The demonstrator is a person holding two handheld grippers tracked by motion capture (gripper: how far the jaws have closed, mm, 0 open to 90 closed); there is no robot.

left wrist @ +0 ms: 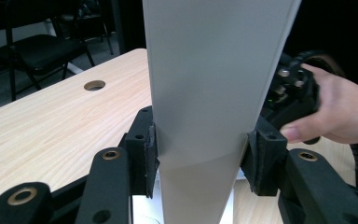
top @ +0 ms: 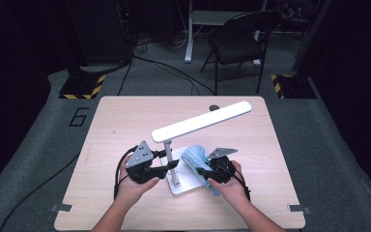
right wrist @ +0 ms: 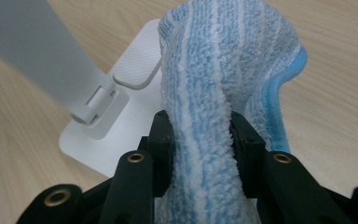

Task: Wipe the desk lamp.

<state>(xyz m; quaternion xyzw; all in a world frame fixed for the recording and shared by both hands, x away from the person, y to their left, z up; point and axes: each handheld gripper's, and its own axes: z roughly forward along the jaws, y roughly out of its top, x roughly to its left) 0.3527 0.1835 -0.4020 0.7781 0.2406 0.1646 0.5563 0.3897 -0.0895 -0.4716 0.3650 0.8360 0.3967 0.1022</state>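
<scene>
White lamp (top: 200, 122) stands mid-worktop (top: 111, 125); the left tongs (top: 168, 165) clamp its upright post (left wrist: 205, 116) from the left side, pads pressed on both faces. Just right of the post, over the lamp base (right wrist: 135, 70), the right tongs (top: 202, 170) pinch a blue striped cloth (right wrist: 219, 84), nearer for wiping. The cloth's lower end is cut off.

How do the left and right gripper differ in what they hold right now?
The left gripper clamps the lamp's rigid white upright; the right gripper pinches a soft blue-striped cloth. The left's jaws stand wide; the right's bunch the cloth narrower. Both are shut on something, over the lamp base.
</scene>
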